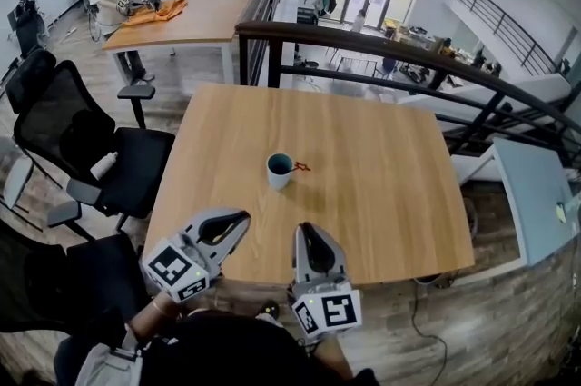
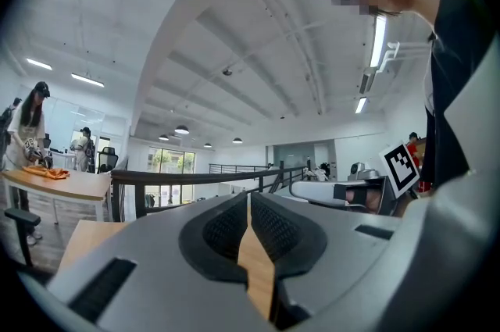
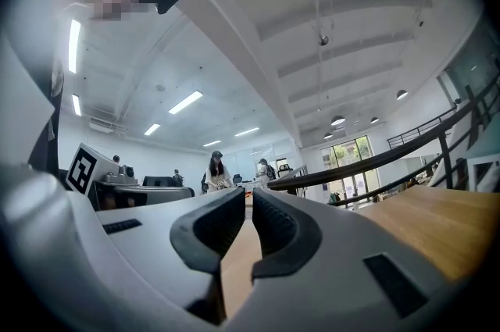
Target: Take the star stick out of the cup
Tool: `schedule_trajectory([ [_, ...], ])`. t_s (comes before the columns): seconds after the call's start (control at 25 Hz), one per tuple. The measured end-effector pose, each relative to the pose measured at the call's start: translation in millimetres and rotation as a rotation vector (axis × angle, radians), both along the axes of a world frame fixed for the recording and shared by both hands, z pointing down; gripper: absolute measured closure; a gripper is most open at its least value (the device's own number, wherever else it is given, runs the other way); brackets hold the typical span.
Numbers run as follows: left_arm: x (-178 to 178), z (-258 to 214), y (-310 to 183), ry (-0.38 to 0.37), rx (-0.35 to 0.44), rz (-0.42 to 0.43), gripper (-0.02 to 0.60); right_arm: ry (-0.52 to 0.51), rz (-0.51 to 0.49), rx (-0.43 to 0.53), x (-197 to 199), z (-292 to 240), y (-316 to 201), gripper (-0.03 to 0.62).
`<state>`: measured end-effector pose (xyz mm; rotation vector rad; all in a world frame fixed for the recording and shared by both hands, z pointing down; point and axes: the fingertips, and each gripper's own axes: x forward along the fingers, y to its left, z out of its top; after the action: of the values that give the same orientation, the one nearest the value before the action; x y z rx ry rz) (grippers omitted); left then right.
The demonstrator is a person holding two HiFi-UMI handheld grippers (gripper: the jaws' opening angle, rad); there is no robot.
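Head view: cup (image 1: 280, 170) mid table (image 1: 399, 202), star stick (image 1: 300, 166) at its right rim.
In or beside cup: can't tell. Left gripper (image 1: 238, 218) and right gripper (image 1: 307, 232) at near edge, well apart from cup, jaws together, empty.

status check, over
Left gripper and right gripper shut, empty. Cup ahead, red stick at its right side. Nothing between.

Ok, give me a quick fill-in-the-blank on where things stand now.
1. The teal cup stands ____ on the wooden table.
2. The left gripper has its fingers ____, with nothing between them.
3. The right gripper, fingers also shut and empty, is at the table's ____ edge, apart from the cup.
Missing words: upright; shut; near.
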<state>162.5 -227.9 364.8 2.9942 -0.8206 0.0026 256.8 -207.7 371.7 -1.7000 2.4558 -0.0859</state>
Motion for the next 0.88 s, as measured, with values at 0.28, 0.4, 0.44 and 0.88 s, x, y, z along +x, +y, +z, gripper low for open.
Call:
schedule_trajectory([
  [0.28, 4, 10, -8, -0.031, -0.025, -0.058, 0.558, -0.017, -0.038, -0.025, 12, 16, -15, 0.569],
  [0.4, 2, 13, -15, -0.033, -0.036, -0.077, 0.558, -0.024, -0.039, -0.046, 14, 25, -22, 0.569],
  [0.44, 1, 14, -18, -0.033, -0.038, -0.083, 0.558, -0.023, -0.039, -0.052, 15, 28, -26, 0.569],
  [0.88, -2, 32, -70, -0.04, -0.071, -0.073, 0.558, -0.013, 0.015, -0.109, 21, 65, -71, 0.569],
])
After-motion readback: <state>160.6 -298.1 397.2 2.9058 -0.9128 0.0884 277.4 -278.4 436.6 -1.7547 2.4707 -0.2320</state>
